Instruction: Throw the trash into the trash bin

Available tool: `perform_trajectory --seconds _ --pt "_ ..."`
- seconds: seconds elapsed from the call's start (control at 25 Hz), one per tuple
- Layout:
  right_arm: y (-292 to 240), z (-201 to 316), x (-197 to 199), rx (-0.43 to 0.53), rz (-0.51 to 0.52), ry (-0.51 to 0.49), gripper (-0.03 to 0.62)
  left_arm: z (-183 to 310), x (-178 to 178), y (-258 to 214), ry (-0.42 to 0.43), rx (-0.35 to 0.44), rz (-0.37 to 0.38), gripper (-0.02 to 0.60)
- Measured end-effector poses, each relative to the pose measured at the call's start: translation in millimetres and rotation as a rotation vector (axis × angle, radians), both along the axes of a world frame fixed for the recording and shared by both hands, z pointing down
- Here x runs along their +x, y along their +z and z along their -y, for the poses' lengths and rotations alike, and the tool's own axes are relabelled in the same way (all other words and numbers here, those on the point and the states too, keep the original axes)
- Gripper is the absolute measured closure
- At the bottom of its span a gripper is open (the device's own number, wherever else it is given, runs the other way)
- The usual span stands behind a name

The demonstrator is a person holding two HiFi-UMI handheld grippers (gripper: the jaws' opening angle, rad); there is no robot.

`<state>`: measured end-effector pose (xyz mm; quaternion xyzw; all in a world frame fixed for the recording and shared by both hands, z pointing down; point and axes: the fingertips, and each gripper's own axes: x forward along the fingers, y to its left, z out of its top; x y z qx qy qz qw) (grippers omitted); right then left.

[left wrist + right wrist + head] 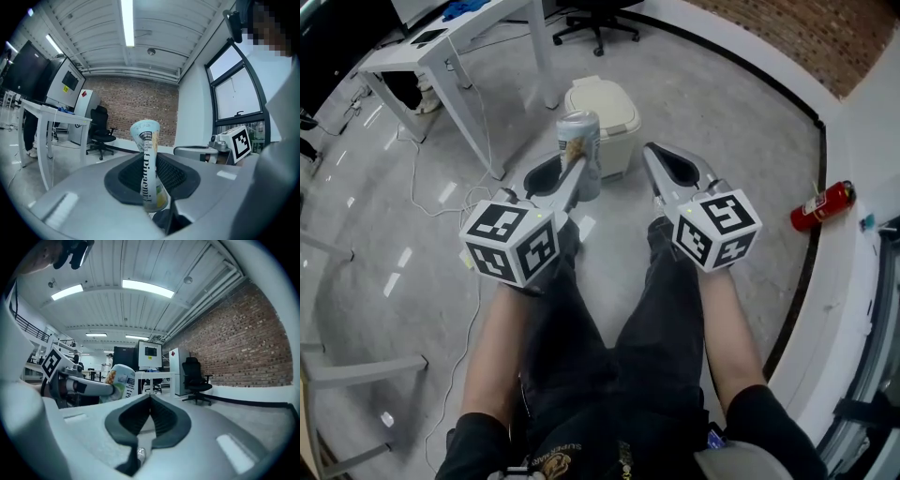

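1. Left gripper (575,176): fingers (129,180) clamped on the cup (578,139), low on its body. Cup is upright, its top well clear above the fingers, carried in the air over the floor
2. Right gripper (652,157): fingers (131,420) together with nothing between them, held level beside the left one
3. Trash bin (602,111): white, on the floor ahead of both grippers, directly behind the cup in the head view. Lid looks down, can't tell what kind of lid it is
4. Handling, my read: thin-walled, light, probably empty. In the left gripper view the wall is pinched narrow where the fingers bite, so it's soft and crushes rather than resists. It's trash, so crushing it does no harm
5. Printed label looks glossy, so possibly slick. The squashed wall gives the pads a flat face, which helps against sliding
6. Grip point: the current low hold works but leaves the tall top free to tip. A mid-body hold would be steadier. The rim is the stiffest part and the poorest place for a side pinch
7. Drop: a light cup can bounce or catch on the bin edge, so let go low and over the middle of the opening. If the lid has to be pushed or lifted, the free right gripper is the one to do it
8. Not in the path: white desk (441,52) far left, office chair (595,23) at the back, red fire extinguisher (822,206) by the wall on the right
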<state>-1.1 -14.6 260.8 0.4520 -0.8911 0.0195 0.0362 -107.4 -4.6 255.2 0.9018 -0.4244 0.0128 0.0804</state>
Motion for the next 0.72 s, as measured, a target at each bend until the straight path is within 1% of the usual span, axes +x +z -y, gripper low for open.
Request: perform_trajectory --seconds 0.16,0.32,0.48,0.72 --pt "-2 14 1 -0.004 -0.003 0.0 0.591 11 6 -1 0.005 0.002 0.01 0.5" --pt "-1 36 5 -0.006 -0.007 -0.002 0.591 32 10 2 -0.003 -0.006 0.014 0.501" --pt "7 64 10 -0.023 -0.013 -0.004 0.591 61 12 9 -0.015 -0.02 0.017 0.5" --pt "24 123 16 -0.062 -0.025 -0.006 0.591 118 13 20 -0.031 -0.049 0.032 0.5"
